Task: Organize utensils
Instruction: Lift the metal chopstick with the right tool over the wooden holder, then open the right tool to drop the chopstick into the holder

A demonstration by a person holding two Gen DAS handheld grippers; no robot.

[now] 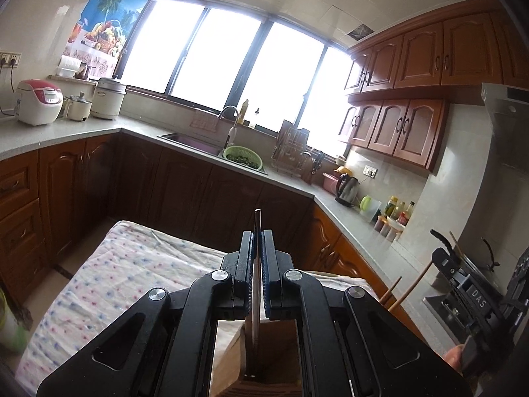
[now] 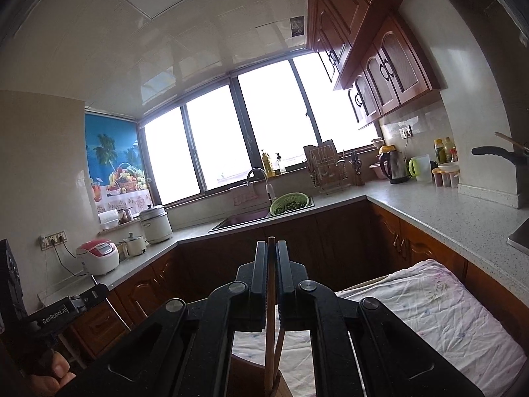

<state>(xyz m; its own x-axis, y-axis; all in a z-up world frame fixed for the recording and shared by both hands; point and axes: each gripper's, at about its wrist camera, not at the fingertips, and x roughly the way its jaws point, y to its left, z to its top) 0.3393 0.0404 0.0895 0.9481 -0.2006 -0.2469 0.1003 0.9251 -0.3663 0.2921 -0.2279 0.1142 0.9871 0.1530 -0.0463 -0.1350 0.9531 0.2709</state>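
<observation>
Your left gripper (image 1: 257,258) is pinched narrow on a thin grey metal utensil shaft (image 1: 256,284). The shaft runs between the fingers, its tip poking out past them toward the window and its lower end dropping into the light wooden utensil holder box (image 1: 264,357) below; the working end is hidden inside.

Your right gripper (image 2: 271,273) is clamped on a pair of brown wooden chopsticks (image 2: 270,330). Their top end sits just above the fingertips, and the lower ends reach down to a wooden rim at the bottom edge. Both long axes are near upright, parallel to the fingers.

Risks, as judgement:
- The shaft is slim and smooth, so a loosened squeeze could let it slide or pivot and catch the box's edge.
- The two chopsticks splay slightly below the grip, so one may miss the slot or slip free.
- Both tools work close over the table's white dotted cloth (image 1: 109,274), so sideways pull could tip the box or knock grippers together.
</observation>
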